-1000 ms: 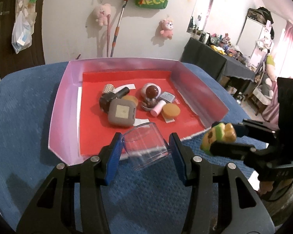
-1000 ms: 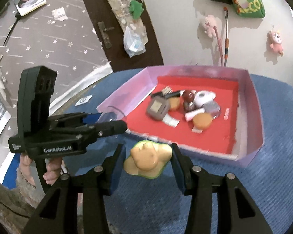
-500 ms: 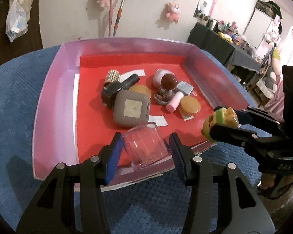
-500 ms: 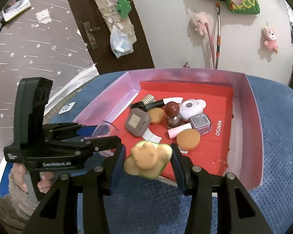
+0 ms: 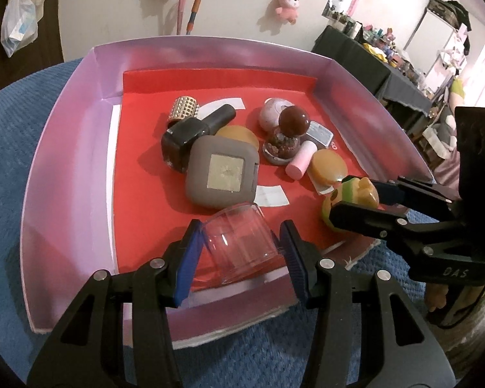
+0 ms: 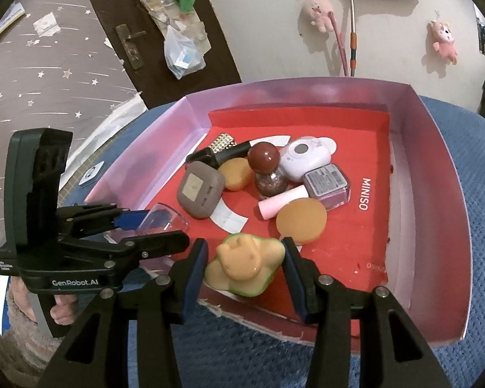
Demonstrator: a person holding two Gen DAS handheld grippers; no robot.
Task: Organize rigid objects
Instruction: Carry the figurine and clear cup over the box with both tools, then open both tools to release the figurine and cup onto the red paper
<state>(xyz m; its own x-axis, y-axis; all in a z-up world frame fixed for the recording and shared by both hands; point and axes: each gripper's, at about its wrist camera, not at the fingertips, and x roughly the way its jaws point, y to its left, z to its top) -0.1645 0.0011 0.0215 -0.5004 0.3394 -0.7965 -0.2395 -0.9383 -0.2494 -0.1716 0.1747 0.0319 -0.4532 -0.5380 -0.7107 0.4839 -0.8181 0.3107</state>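
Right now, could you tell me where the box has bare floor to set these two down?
Bare red floor runs beside the box's left wall and along its right wall past the MINISO print. The middle is crowded around the grey compact.

Support surface: blue textured fabric-covered top [image 5: 13,148]. Directly on it: shallow open cardboard box, pink-lilac walls, red floor [image 5: 64,174], centred, near edge frayed.

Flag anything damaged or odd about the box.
The box's near wall is folded down flat with a ragged, torn edge, so that side is open. Several items lie piled on the red floor.
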